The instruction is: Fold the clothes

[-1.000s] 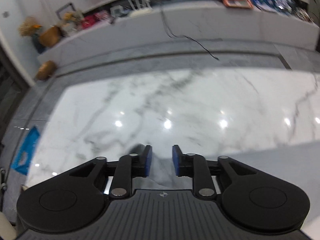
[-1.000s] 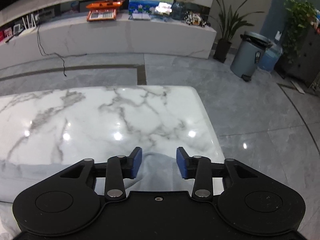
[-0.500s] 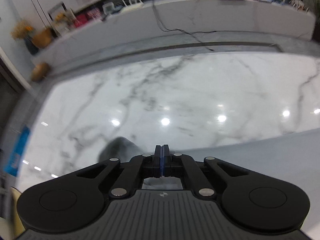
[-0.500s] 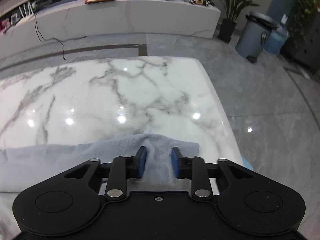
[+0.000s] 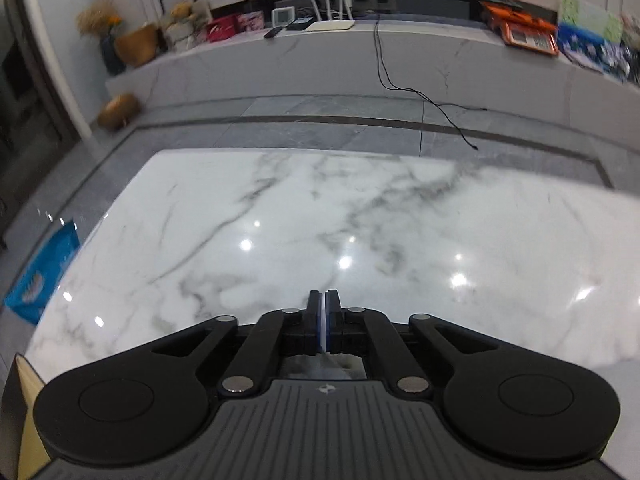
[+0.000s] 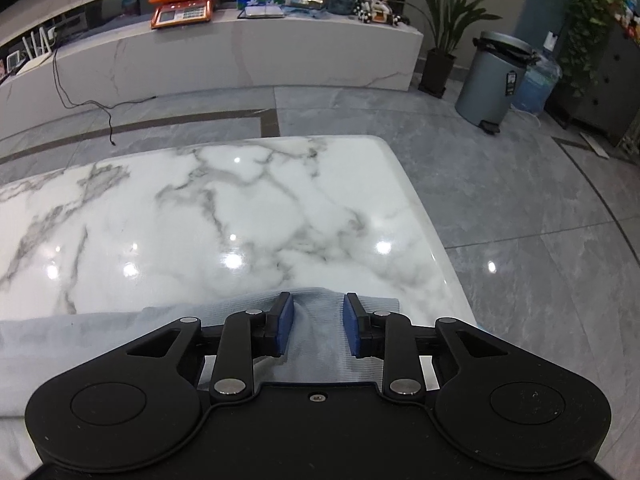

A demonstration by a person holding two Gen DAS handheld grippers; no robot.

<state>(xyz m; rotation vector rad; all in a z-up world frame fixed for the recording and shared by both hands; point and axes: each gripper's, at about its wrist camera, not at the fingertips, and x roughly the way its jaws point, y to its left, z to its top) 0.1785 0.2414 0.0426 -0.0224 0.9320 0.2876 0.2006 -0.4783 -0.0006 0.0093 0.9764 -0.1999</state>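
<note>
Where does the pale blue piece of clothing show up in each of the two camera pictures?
Left wrist view: only a sliver of the clothing shows at bottom centre, pinched between the shut left tongs.
Right wrist view: the clothing spreads across the lower part, from the left edge to between the open right tongs.
Shared landmark: the orange case on the marble ledge behind the table.
</note>
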